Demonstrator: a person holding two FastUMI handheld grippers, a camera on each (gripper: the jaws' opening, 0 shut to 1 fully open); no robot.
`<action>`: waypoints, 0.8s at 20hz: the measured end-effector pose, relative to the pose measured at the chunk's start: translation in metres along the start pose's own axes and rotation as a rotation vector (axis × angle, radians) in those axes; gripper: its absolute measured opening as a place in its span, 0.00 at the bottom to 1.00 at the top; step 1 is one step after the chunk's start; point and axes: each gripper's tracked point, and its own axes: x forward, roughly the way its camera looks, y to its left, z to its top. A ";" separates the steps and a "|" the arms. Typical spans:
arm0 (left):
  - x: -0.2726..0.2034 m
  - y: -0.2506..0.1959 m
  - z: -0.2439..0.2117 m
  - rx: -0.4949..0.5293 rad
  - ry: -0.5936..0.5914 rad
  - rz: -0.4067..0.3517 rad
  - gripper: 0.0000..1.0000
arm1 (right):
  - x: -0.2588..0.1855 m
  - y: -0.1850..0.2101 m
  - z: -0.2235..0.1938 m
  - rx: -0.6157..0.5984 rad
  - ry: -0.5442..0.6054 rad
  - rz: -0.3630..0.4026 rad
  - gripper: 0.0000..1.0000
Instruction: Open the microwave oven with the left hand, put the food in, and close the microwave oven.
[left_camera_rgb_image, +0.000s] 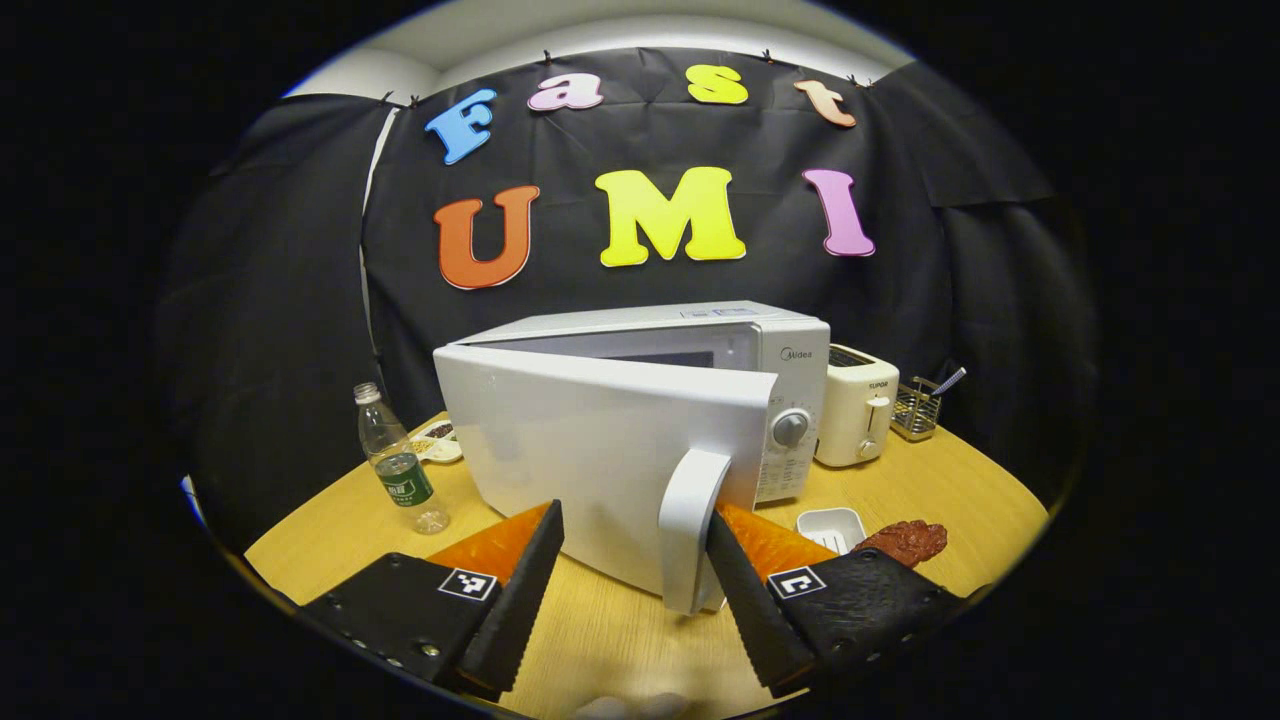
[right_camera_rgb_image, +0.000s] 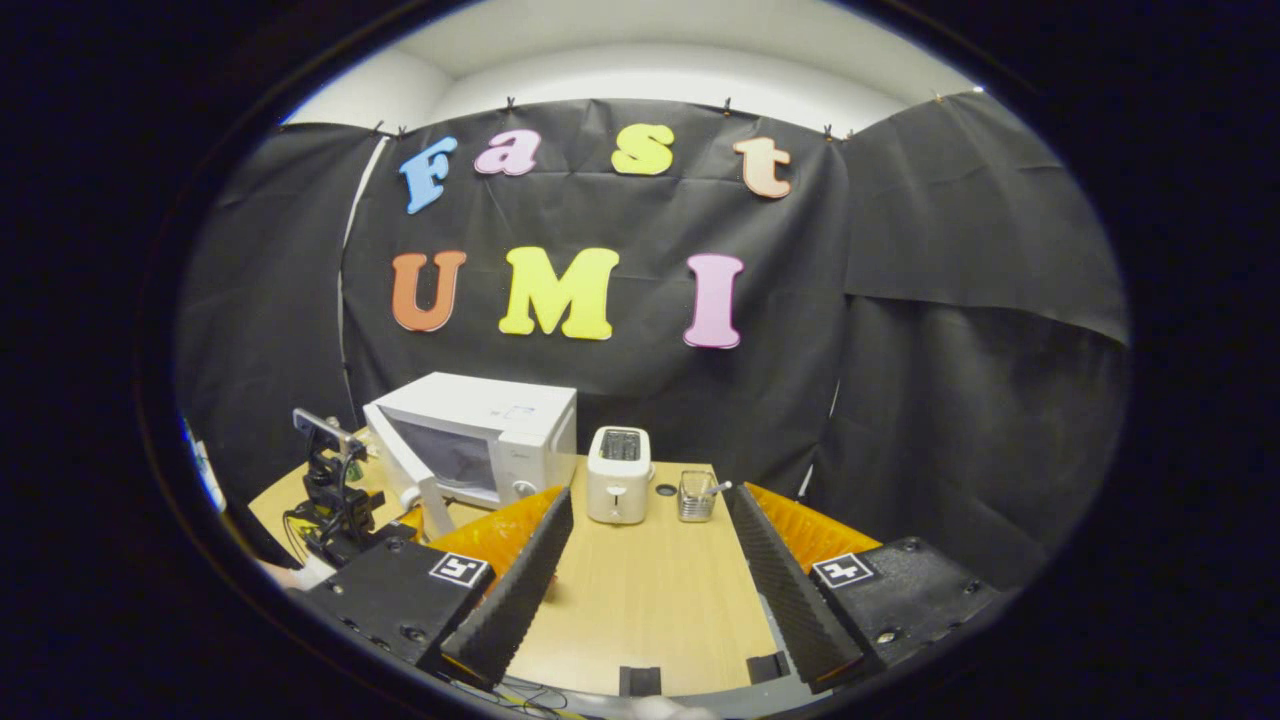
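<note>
Swinging outward, the microwave door is putting its upright handle just inside the spread left gripper's right finger; the right gripper, spread and empty, is hanging farther back.

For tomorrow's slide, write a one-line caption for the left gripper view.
Open left gripper at the handle of the part-open microwave door; food waits beside a white tray.

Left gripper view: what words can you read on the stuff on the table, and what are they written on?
"Midea": on the microwave, at the top right of its front.
"SUPOR": on the front of the toaster.
Bottle: the print on its green wrapper is too small to read.
Button panel of the microwave: the print is too small to read.
</note>
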 end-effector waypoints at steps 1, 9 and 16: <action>-0.004 0.005 -0.001 0.002 -0.002 0.004 0.88 | -0.001 0.000 -0.001 0.001 0.002 0.002 0.96; -0.049 0.055 -0.013 0.041 0.010 0.059 0.94 | -0.009 0.025 -0.016 0.029 0.023 0.051 1.00; -0.088 0.122 -0.028 0.058 0.038 0.117 0.94 | -0.023 0.072 -0.030 0.050 0.046 0.102 1.00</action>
